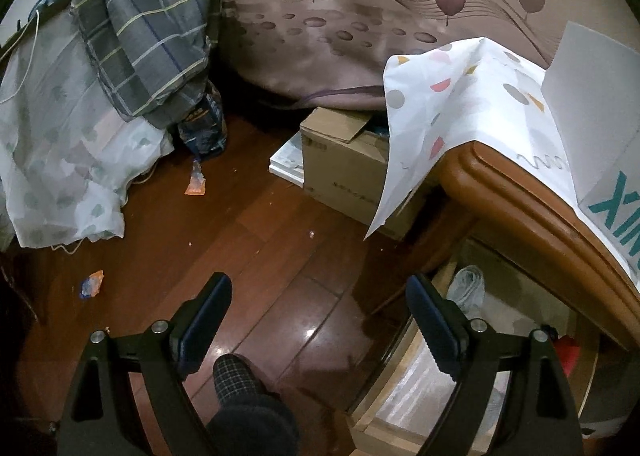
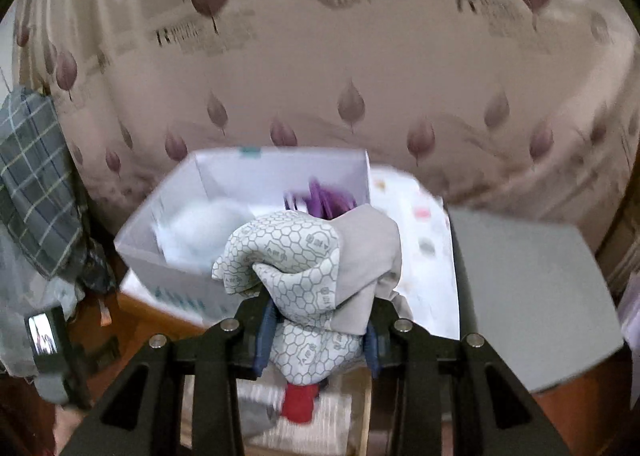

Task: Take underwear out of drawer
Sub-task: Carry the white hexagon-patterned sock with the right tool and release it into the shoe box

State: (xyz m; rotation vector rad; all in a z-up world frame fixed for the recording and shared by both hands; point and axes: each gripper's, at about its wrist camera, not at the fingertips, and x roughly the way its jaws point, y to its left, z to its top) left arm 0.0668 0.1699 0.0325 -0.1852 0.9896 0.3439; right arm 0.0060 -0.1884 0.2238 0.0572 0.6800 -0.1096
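Note:
My right gripper (image 2: 316, 332) is shut on the underwear (image 2: 304, 264), a bundle of white honeycomb-print and plain grey cloth, held up above the open drawer (image 2: 352, 416). A red item (image 2: 298, 402) lies in the drawer below it. My left gripper (image 1: 320, 320) is open and empty over the wooden floor, just left of the open drawer (image 1: 400, 384). In the left wrist view the drawer holds a grey-white rolled cloth (image 1: 468, 288) and a red item (image 1: 568, 352).
A white box (image 2: 256, 179) with purple things stands on the cabinet top, on a dotted cloth (image 1: 460, 111). A cardboard box (image 1: 344, 159) sits on the floor by the curtain. Bedding (image 1: 60, 135) lies at left. Wrappers litter the floor. My slippered foot (image 1: 240, 380) is below.

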